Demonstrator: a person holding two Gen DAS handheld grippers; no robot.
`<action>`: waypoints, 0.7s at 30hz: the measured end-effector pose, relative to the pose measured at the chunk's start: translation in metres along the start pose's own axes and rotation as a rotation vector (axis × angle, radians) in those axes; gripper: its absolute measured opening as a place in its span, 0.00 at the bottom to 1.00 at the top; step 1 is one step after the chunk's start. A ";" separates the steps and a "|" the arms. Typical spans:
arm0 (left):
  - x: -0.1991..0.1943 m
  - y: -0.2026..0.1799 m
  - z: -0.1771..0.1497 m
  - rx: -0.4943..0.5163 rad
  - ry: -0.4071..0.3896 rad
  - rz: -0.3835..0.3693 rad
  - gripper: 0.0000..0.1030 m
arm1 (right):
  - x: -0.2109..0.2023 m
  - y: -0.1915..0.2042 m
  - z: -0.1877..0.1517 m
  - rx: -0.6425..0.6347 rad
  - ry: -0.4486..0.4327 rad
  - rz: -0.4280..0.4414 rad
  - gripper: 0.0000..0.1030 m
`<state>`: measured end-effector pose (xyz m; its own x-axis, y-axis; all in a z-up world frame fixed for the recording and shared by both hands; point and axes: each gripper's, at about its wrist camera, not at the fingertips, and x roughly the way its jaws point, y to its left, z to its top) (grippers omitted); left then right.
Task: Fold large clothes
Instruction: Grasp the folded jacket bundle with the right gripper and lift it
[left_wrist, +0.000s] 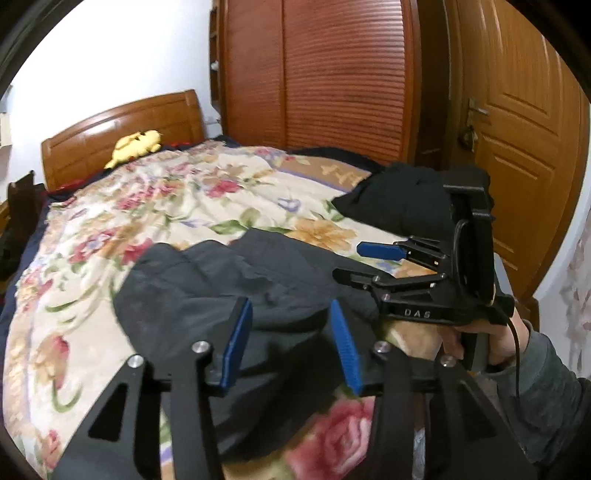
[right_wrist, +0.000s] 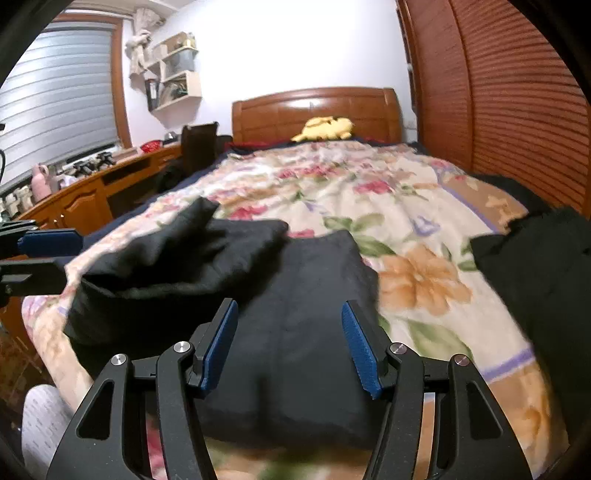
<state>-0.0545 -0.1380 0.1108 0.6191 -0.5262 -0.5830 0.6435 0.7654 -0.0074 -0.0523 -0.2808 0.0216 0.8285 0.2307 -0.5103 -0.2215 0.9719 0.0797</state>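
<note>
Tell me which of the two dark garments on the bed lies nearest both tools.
The dark garment spread directly under both open tools; the other black bundle sits apart, toward the wardrobe side.

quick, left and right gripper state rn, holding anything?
Left hand-held gripper: open, holding nothing, over the dark garment.
Right hand-held gripper: open, holding nothing, over the same garment.

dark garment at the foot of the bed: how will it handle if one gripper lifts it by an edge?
Likely floppy: the dark garment lies in soft folds and follows the floral blanket. A single-edge lift would probably let the rest sag and unfold. Probably not slippery, since the surface looks matte and grainy. Left gripper and right gripper are both open above it.
</note>
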 end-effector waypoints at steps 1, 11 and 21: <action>-0.008 0.004 -0.003 -0.003 -0.006 0.015 0.45 | 0.000 0.002 0.003 -0.006 -0.004 0.006 0.58; -0.056 0.055 -0.047 -0.063 -0.034 0.145 0.56 | -0.015 0.049 0.027 -0.092 -0.034 0.064 0.58; -0.068 0.097 -0.103 -0.167 -0.017 0.230 0.56 | -0.003 0.092 0.041 -0.174 0.009 0.159 0.58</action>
<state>-0.0804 0.0103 0.0665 0.7488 -0.3367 -0.5709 0.4028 0.9152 -0.0114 -0.0543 -0.1901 0.0651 0.7715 0.3792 -0.5108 -0.4348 0.9005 0.0118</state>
